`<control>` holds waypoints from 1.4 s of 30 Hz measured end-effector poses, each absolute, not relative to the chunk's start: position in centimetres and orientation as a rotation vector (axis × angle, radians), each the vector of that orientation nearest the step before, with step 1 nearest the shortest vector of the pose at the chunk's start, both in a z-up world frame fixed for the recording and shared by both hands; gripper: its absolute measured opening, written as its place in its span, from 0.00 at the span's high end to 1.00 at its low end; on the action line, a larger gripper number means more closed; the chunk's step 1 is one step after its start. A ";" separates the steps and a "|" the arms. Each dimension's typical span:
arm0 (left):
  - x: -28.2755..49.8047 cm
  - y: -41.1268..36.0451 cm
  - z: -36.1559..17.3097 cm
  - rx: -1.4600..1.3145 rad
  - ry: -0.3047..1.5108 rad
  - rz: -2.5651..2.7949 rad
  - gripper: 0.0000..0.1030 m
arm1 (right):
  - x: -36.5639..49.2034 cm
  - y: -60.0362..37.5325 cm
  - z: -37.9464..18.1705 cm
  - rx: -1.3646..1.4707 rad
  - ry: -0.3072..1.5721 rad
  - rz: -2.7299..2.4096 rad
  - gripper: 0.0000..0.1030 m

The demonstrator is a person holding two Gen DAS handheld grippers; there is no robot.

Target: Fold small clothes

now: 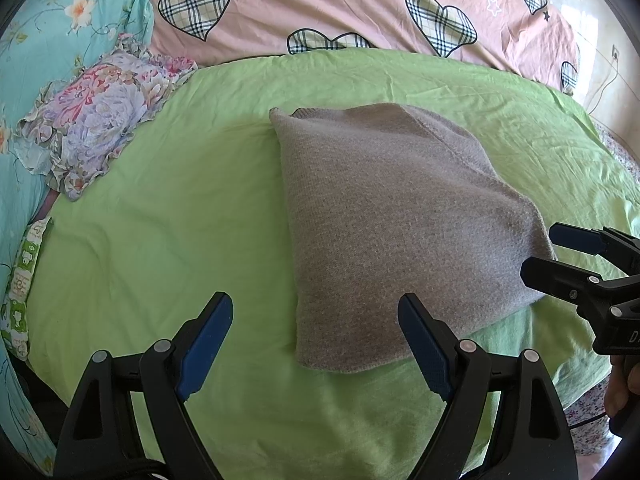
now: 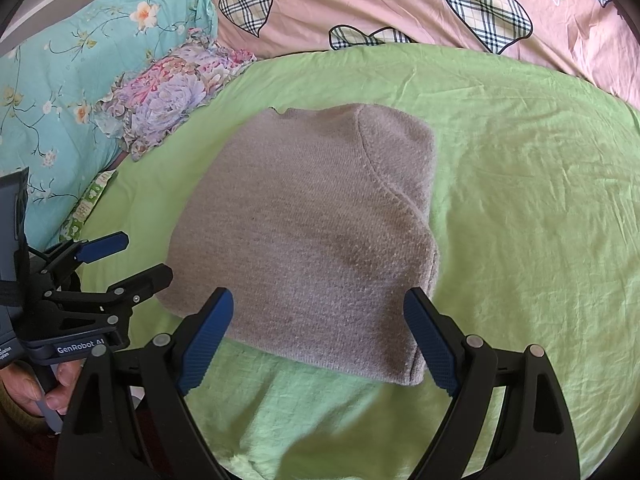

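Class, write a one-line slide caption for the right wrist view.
Open right gripper above folded grey knitted garment on green bedsheet.

text: "GenRobot AI" | on: left gripper (image 2: 138, 258) body, lower left of right wrist view | other print below it: too small to read

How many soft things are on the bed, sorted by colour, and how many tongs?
Grey folded knit garment: 1
Green sheet: 1
Pink quilt with plaid hearts: 1
Turquoise flowery bedding: 1
Purple flowery frilled pillow: 1
Tongs, left tongs and right tongs, both open: 2
Total: 7
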State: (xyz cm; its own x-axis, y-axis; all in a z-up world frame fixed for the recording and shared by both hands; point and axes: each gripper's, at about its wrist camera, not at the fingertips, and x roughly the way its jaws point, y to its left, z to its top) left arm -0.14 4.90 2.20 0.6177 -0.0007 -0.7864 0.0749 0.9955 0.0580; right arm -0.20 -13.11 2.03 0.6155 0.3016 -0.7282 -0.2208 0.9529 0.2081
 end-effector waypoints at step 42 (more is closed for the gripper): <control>0.2 4.3 2.5 0.098 0.902 -0.054 0.17 | -0.2 -12.8 2.4 0.105 0.851 0.300 0.15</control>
State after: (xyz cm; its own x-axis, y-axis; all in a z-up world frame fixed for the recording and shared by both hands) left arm 0.19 4.35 2.45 0.6189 -0.0060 -0.7854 0.0883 0.9942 0.0620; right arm -0.24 -12.81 2.37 0.6198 0.3017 -0.7244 -0.2186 0.9530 0.2099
